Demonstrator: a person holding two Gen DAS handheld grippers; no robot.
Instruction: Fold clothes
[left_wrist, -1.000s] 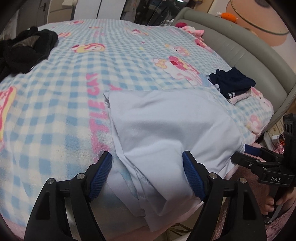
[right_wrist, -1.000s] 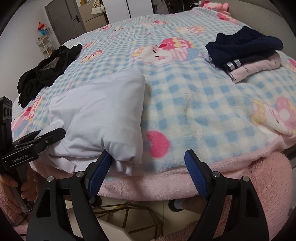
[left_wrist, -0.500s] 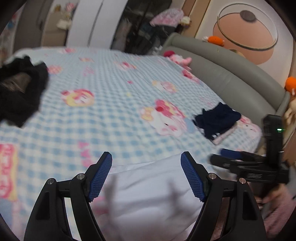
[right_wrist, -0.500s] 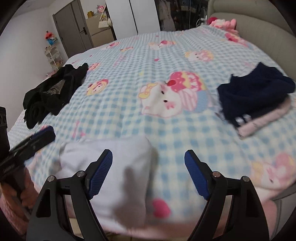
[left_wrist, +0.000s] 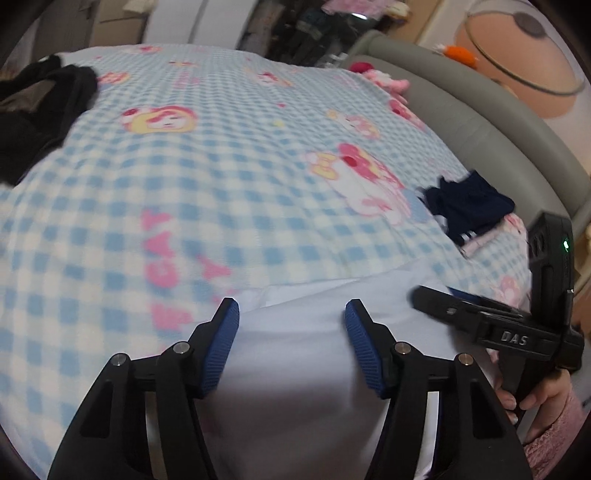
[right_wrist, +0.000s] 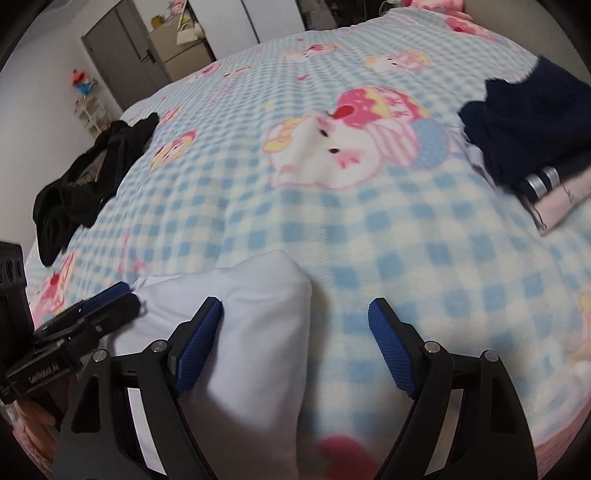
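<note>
Counting: one white garment (left_wrist: 295, 369), two grippers, one black clothes heap (right_wrist: 85, 181), one folded navy-and-pink stack (right_wrist: 528, 147), all on one checked blanket (left_wrist: 221, 184). White garment sits bunched at the blanket's near edge, directly under and between the left gripper (left_wrist: 291, 343) fingers; its right fold lies against the right gripper (right_wrist: 295, 347) left finger. Both grippers spread wide, nothing pinched, hovering side by side, aimed forward. A hand (left_wrist: 543, 398) grips the right handle.
</note>
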